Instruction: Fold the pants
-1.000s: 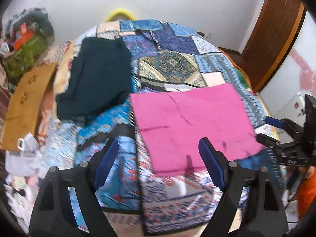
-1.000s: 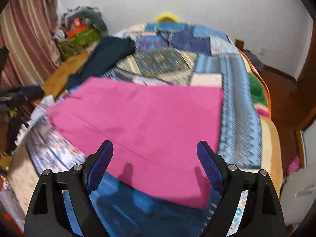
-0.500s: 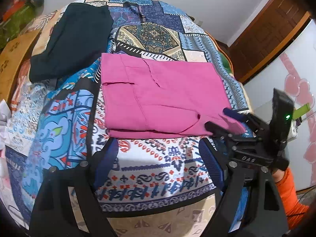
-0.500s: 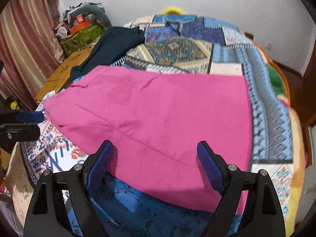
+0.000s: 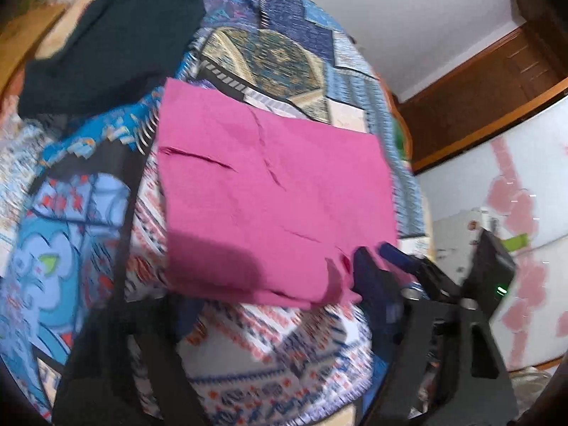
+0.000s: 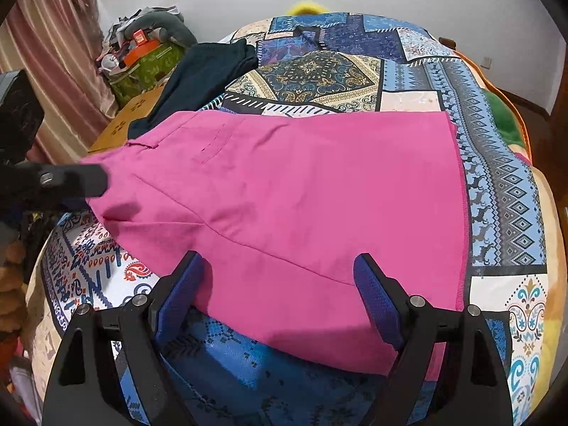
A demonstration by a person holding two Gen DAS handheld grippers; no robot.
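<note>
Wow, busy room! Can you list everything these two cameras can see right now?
Pink pants: one, pink, flat on the near part of the bed.
Dark garment: one, dark navy or black, far left of the bed.
Patchwork bedspread: one, blue and cream patterns, covering the bed.
Cardboard box: one, brown, left of the bed.
Clutter pile: one, mixed colours, far left corner.
Curtain: one, pinkish stripes, left wall.
Wooden door: one, brown, right.
Left gripper: black, blurred, open at the pants' near edge.
Right gripper: black with blue pads, open over the pants' near edge.
</note>
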